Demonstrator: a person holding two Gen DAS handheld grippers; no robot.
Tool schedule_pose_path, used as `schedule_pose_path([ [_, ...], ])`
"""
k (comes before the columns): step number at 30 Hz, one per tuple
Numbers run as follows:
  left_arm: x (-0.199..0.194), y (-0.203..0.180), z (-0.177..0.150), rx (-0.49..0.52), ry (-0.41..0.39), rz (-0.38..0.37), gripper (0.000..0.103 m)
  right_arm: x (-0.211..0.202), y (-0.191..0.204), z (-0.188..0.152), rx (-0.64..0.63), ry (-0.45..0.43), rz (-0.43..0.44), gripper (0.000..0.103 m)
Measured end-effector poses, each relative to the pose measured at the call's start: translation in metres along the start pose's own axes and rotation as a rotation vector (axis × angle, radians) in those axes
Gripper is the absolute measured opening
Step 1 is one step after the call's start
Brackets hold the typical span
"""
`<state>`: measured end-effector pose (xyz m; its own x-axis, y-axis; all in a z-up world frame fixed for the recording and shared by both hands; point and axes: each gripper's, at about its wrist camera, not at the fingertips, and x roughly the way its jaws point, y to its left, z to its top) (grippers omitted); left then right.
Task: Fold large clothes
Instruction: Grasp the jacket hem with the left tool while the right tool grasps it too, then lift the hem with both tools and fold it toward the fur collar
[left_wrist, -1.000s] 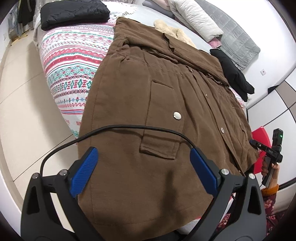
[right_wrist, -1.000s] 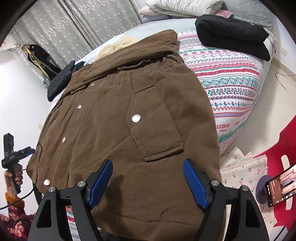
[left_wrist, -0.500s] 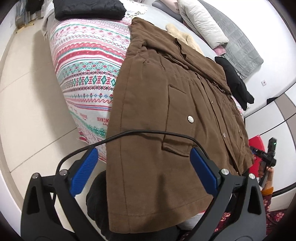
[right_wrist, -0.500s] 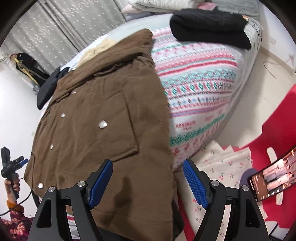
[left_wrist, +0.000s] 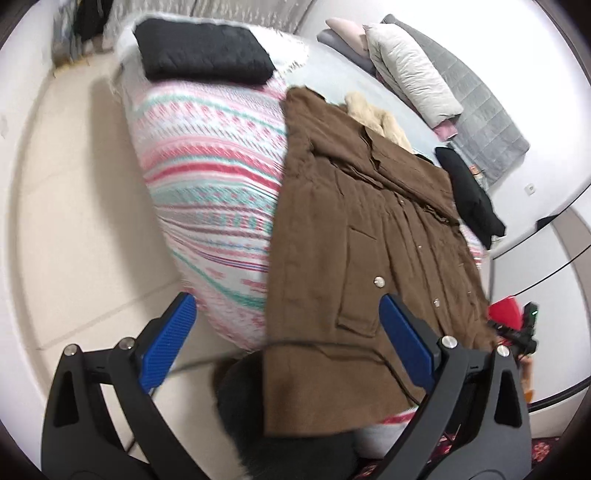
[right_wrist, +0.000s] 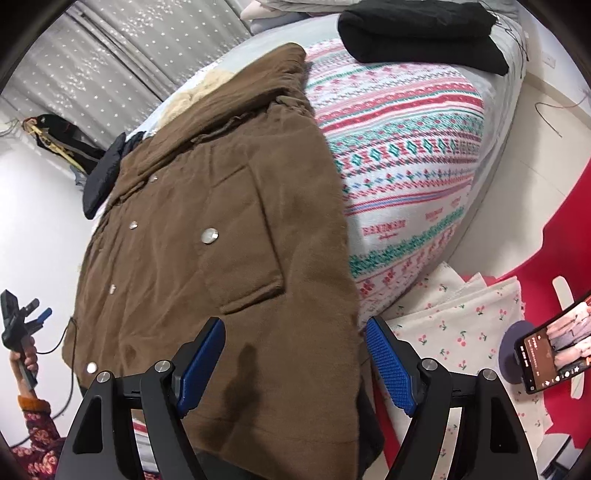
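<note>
Brown coat (left_wrist: 354, 258) lies flat, buttoned; left gripper (left_wrist: 291, 343) and right gripper (right_wrist: 295, 363) spread apart

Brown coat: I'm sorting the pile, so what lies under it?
The brown coat lies on the patterned bedspread. A cream fleece pokes out from under its collar, and a black garment shows beyond its far edge. Anything else beneath is covered.

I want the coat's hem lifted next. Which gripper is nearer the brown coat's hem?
Right. The right gripper hangs open just above the brown coat near its hem; the left gripper, also open, sits farther back, at its side edge.
</note>
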<state>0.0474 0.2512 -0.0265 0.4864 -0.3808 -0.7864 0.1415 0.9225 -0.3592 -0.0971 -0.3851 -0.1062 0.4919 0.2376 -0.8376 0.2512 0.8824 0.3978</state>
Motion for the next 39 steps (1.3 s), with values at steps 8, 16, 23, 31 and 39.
schedule_pose_path([
  [8,-0.080,0.011,-0.009,0.062,-0.092,0.127,0.099,-0.009,0.019,-0.003,-0.047,-0.018,-0.017,0.079],
  [16,0.034,0.009,-0.031,-0.004,0.180,-0.088,0.099,-0.006,0.005,-0.011,-0.013,0.011,0.019,0.079],
  [23,0.115,-0.006,-0.059,-0.002,0.325,-0.162,0.094,0.009,-0.009,-0.021,0.074,0.045,0.114,0.079],
  [31,0.097,-0.013,-0.060,0.007,0.264,-0.241,0.057,0.005,-0.010,-0.027,0.105,0.008,0.238,0.032],
  [39,0.113,-0.029,-0.060,0.031,0.297,-0.343,0.046,0.005,0.005,-0.026,0.069,0.029,0.331,0.030],
])
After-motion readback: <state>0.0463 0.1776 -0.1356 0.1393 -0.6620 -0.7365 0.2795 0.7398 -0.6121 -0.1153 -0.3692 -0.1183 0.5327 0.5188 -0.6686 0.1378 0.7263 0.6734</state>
